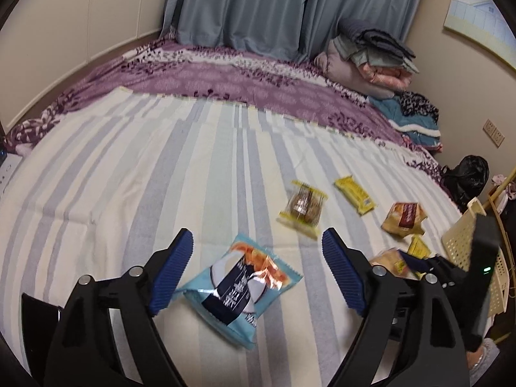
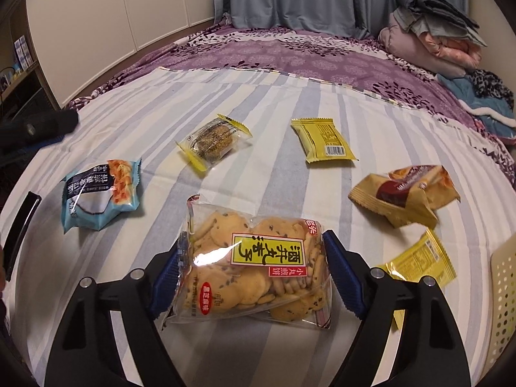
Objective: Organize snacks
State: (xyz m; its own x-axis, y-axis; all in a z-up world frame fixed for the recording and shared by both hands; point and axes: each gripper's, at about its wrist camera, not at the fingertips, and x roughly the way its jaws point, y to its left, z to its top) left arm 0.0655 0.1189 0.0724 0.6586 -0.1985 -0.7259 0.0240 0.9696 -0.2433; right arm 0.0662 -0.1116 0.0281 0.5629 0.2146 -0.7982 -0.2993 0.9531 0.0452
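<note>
Snacks lay scattered on the striped bed sheet (image 2: pixel 96 122), and I had one set of jaws on each side of the job. My left gripper (image 1: pixel 258 264) stood open, its pads clear of the blue packet (image 1: pixel 240 285) that lay on the sheet between them, nearer the left pad. My right gripper (image 2: pixel 253 271) had its pads against both ends of the clear cookie bag (image 2: pixel 254 266), apparently gripping it, the bag's near edge low over the sheet.

Farther off lay the round cake (image 2: pixel 213 142) and a yellow pack (image 2: pixel 324 140); to the right sat a tan pack (image 2: pixel 406 193) and another yellow pack (image 2: pixel 419 264), just beside the cream basket (image 2: pixel 504 293) at the right edge.

My worry was the cookie bag: it was slick, puffy film, and a hard squeeze could crack the cookies, while a light one could let it slide out. Swinging right towards the basket, I might also clip the near yellow pack.
</note>
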